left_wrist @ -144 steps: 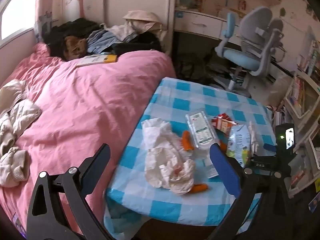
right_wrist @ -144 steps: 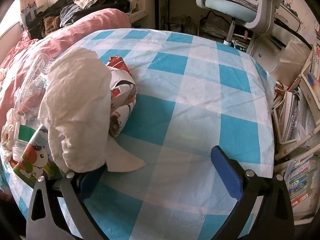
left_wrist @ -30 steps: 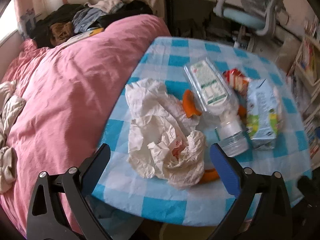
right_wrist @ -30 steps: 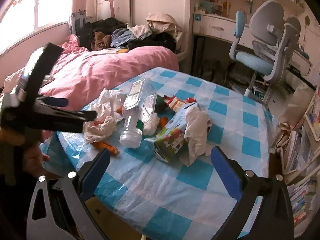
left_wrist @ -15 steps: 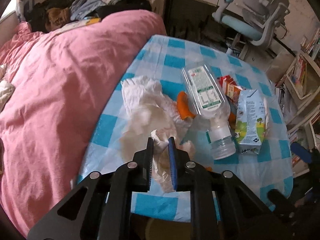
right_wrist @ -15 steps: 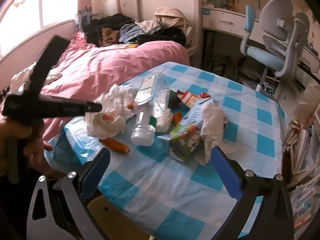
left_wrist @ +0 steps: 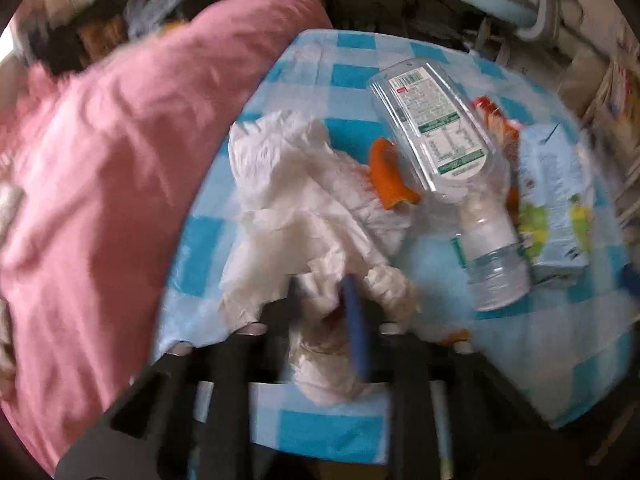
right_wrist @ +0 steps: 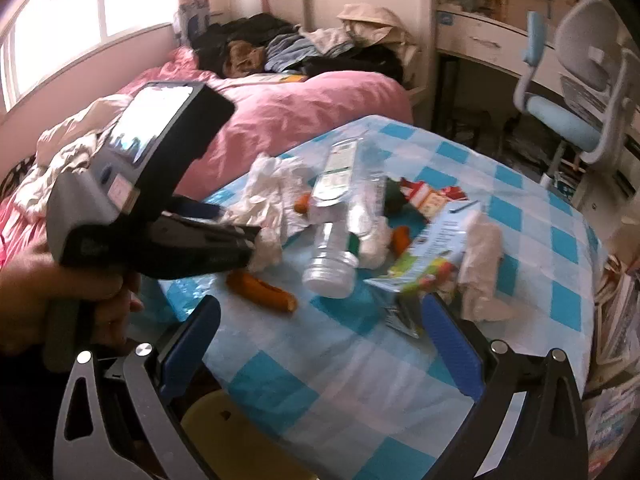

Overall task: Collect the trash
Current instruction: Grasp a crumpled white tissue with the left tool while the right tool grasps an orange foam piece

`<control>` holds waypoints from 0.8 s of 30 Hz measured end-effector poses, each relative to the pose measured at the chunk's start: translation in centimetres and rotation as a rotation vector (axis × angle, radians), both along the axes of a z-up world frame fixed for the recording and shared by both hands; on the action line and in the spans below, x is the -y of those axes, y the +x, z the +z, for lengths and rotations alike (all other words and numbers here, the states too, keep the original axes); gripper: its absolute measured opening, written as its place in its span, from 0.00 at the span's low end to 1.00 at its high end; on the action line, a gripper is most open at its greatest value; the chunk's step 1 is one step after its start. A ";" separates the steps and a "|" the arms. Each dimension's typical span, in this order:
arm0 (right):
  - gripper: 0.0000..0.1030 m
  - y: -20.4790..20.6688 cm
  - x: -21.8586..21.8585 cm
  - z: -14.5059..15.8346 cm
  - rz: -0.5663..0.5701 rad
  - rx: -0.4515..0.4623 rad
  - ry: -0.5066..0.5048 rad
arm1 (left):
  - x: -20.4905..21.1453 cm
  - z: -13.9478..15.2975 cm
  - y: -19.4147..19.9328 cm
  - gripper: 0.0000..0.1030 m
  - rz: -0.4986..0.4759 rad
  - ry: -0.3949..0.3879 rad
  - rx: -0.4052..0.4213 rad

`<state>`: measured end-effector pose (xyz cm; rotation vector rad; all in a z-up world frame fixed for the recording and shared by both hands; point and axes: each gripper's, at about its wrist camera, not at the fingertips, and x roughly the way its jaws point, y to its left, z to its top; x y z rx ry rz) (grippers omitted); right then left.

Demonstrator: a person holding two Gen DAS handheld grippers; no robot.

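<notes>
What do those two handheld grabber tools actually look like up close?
Each is a black tool with two long fingers faced in blue pads. The right gripper has dark metal arms with triangular cut-outs and silver rivets. The left gripper, seen from the side, has a grey-and-black body, a small pale sticker, a glossy phone-like screen on top and a grey handle below. No cables or sleeves are visible.

A pink duvet (right_wrist: 280,108) covers the bed beside the table, its edge touching the blue-and-white checked tablecloth (right_wrist: 532,216). Dark clothes (right_wrist: 256,36) lie heaped at the head of the bed under the bright window (right_wrist: 80,12), with a pale bundle (a jacket or bag, hard to tell) further along. A grey and light-blue desk chair (right_wrist: 576,80) stands at the white desk (right_wrist: 484,36). Books and magazines (right_wrist: 616,340) are stacked to the right of the table.
</notes>
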<state>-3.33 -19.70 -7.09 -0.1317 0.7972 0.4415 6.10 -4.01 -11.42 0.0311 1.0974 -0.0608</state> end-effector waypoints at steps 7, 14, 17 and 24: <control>0.94 0.7 -2.4 -0.8 0.081 -0.041 0.027 | -3.3 5.8 -2.4 0.13 0.059 -0.173 0.183; 0.91 2.1 -5.2 -2.5 0.136 -0.069 -0.010 | -4.8 7.0 -2.0 0.13 0.074 -0.257 0.199; 0.90 2.6 -6.0 -2.7 0.153 -0.053 -0.017 | -5.6 7.6 -1.9 0.13 0.074 -0.313 0.210; 0.76 2.9 -8.0 -3.0 0.257 -0.061 -0.040 | -6.1 8.6 -1.6 0.13 0.087 -0.312 0.247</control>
